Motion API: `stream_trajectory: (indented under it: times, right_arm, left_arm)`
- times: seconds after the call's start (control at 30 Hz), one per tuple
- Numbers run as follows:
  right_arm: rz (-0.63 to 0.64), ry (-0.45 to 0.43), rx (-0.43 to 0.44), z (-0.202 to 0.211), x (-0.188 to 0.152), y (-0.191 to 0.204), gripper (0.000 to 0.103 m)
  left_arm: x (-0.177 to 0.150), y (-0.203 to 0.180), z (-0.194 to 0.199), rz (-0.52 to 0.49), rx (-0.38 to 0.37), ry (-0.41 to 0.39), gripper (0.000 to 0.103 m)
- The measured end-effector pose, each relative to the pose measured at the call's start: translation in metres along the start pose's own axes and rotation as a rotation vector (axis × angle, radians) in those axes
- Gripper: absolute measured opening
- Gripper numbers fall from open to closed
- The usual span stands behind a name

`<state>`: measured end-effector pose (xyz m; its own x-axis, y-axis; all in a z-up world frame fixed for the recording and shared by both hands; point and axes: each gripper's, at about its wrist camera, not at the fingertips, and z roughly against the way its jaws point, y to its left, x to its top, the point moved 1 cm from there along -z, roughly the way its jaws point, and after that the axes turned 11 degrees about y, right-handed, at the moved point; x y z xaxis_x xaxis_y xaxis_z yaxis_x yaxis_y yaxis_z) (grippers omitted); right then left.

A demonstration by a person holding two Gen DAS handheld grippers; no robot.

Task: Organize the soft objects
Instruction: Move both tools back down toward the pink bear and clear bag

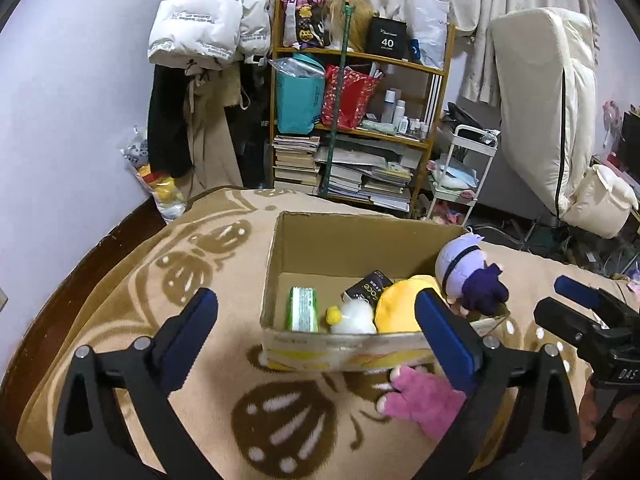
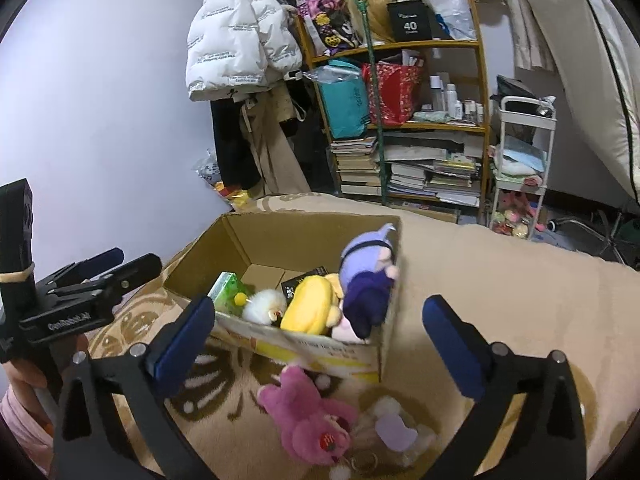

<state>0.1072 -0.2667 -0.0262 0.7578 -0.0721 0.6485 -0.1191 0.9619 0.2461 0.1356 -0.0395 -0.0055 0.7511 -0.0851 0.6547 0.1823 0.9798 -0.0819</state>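
An open cardboard box (image 1: 276, 264) (image 2: 236, 236) stands on a beige patterned blanket (image 1: 120, 280). Inside lie a yellow plush (image 1: 400, 304) (image 2: 308, 304), a white fluffy toy (image 1: 356, 316) (image 2: 264, 306), a green pack (image 1: 303, 308) and a black packet (image 1: 368, 286). A purple-and-lilac doll (image 1: 468, 276) (image 2: 366, 280) leans on the box's right wall. A pink plush bear (image 2: 312, 420) (image 1: 424, 400) lies on the blanket in front of the box, beside a small lilac-and-white plush (image 2: 394, 426). My left gripper (image 1: 316, 320) is open and empty before the box. My right gripper (image 2: 316, 328) is open and empty above the pink bear.
A wooden shelf (image 1: 436, 92) with books, bags and bottles stands behind the bed. A white jacket (image 1: 204, 12) hangs on the wall at left. A white trolley (image 1: 460, 172) and a folded mattress (image 1: 548, 100) stand at right.
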Motion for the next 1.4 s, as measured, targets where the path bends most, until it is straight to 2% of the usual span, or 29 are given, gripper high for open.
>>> stream_trajectory:
  times: [0.13,0.3,0.43,0.53,0.87,1.23,1.3,1.4]
  right_arm:
    - [-0.021,0.015,-0.016,0.014,-0.011,-0.008,0.103]
    - [-0.041,0.033,-0.038,0.024,-0.026,-0.018,0.103]
    - [-0.058,0.06,-0.052,0.026,-0.036,-0.024,0.103]
    - [-0.065,0.07,-0.066,0.025,-0.043,-0.028,0.103]
    - [-0.122,0.165,-0.082,0.003,-0.057,-0.046,0.103]
    - [-0.214,0.257,-0.09,-0.029,-0.065,-0.071,0.103]
    - [-0.23,0.269,-0.085,-0.036,-0.065,-0.077,0.098]
    - [-0.241,0.292,-0.072,-0.045,-0.066,-0.083,0.098]
  left_arm:
    - [-0.01,-0.003,0.013,-0.007,0.009,-0.002,0.101]
    - [-0.028,-0.006,0.02,-0.009,0.025,0.032,0.102]
    - [-0.044,-0.006,0.014,0.022,0.026,0.065,0.102]
    - [-0.054,-0.011,0.005,0.006,0.037,0.094,0.102]
    - [-0.059,-0.032,-0.019,-0.042,0.028,0.109,0.102]
    - [-0.061,-0.064,-0.044,-0.116,-0.028,0.1,0.102]
    - [-0.063,-0.071,-0.052,-0.129,-0.042,0.115,0.102]
    - [-0.066,-0.081,-0.06,-0.137,-0.053,0.126,0.102]
